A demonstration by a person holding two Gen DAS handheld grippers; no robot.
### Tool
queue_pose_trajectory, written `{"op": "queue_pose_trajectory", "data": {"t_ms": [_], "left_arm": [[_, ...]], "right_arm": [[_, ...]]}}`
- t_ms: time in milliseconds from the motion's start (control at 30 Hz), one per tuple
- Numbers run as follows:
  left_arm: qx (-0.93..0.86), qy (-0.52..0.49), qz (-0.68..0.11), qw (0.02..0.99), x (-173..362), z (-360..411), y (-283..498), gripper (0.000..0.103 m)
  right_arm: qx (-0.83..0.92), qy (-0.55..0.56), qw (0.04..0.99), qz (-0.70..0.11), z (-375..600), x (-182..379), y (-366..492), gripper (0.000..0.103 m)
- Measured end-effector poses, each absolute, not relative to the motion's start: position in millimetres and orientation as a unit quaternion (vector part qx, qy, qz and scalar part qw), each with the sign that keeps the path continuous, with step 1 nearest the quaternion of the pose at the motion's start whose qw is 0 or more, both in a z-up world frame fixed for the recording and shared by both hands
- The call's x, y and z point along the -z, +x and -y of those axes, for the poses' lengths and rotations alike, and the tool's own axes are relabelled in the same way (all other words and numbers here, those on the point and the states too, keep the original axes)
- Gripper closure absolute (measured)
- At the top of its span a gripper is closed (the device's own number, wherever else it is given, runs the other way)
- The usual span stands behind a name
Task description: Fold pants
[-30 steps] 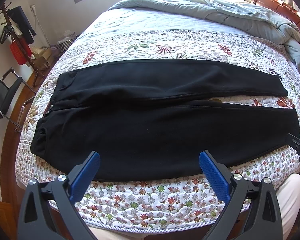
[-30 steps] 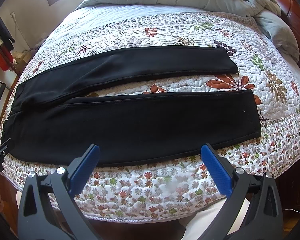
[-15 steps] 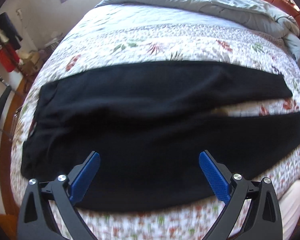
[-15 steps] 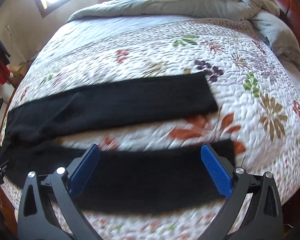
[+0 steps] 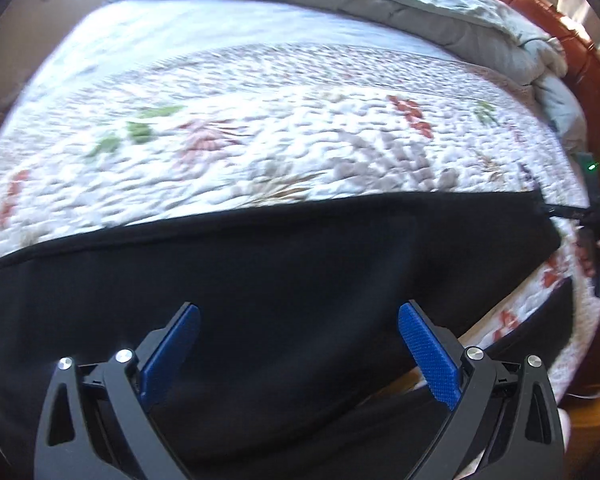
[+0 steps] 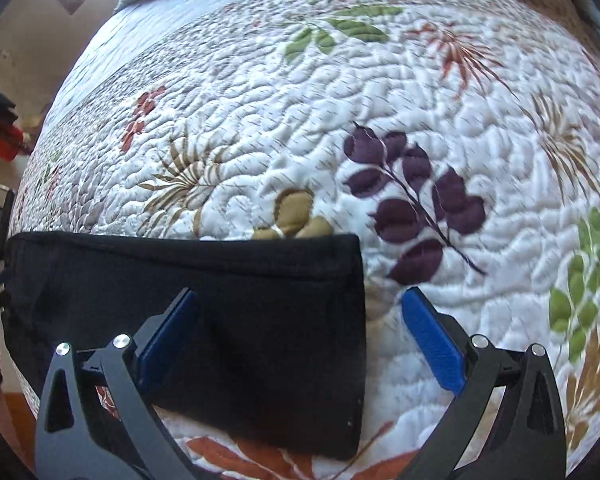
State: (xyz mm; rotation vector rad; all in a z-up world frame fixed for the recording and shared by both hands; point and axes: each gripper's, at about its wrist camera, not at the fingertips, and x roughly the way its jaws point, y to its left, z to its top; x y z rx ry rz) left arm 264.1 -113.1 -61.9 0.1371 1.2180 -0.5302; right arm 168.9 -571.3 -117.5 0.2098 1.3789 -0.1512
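Note:
Black pants (image 5: 284,280) lie flat across a floral quilt. In the left wrist view my left gripper (image 5: 298,344) is open, low over the far leg near its upper part; the near leg (image 5: 548,316) shows at lower right. In the right wrist view my right gripper (image 6: 300,332) is open, low over the far leg's cuff (image 6: 260,312); the cuff's end edge lies between the blue pads. The right gripper also shows at the far leg's end in the left wrist view (image 5: 598,224).
The white floral quilt (image 6: 420,120) covers the bed. A grey duvet (image 5: 380,4) is bunched at the far side. A wooden headboard (image 5: 572,40) runs along the right. A chair and red items (image 6: 4,144) stand left of the bed.
Both grippers have moved forward and down from the bed's near edge, across the near leg, to just over the far leg. The view is now much closer to the cloth.

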Motion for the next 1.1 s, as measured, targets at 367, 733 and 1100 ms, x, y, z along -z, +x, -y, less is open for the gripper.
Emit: {"op": "queue_pose_trajectory", "data": {"t_ms": [367, 733, 1100], "left_arm": [[0.346, 0.156, -0.531, 0.757, 78, 176, 309, 0.004], [0.522, 0.202, -0.511, 0.652, 82, 263, 310, 0.004], [0.550, 0.166, -0.560, 0.598, 90, 248, 309, 0.093]], "right_arm": [[-0.020, 0.087, 0.811, -0.578, 576, 70, 166, 0.098], [-0.123, 0.084, 0.880, -0.452, 554, 6, 125, 0.098], [-0.127, 0.094, 0.892, -0.423, 555, 0, 117, 0.098]]}}
